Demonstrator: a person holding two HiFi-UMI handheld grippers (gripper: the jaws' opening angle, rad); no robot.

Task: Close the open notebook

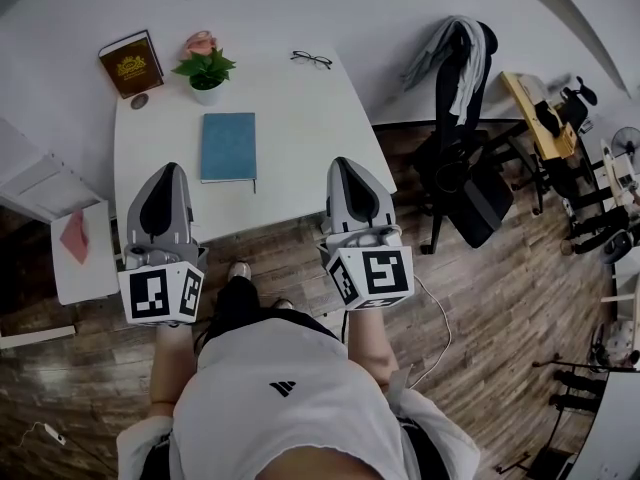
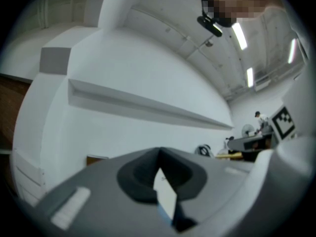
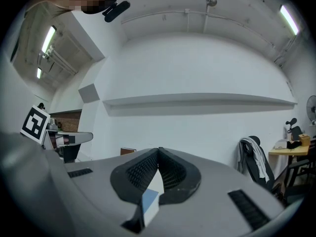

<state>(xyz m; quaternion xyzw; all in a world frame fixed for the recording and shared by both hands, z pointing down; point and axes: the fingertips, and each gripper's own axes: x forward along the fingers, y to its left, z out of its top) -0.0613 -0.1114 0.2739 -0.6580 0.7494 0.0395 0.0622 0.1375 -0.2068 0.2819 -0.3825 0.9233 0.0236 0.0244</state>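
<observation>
Notebook [image 1: 228, 146] lies closed on table [image 1: 300, 133]; left claw [image 1: 169, 169], right claw [image 1: 343, 162] shut.

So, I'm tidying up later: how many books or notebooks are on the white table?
2. A brown book is at the table's far left corner, and a closed teal notebook lies mid-table, just this side of the potted plant. None looks hidden.

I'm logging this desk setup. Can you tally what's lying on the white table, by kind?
Books: 2, a brown book and a blue notebook
Potted plant: 1
Glasses: 1
Small dark round thing: 1
Total: 5
</observation>
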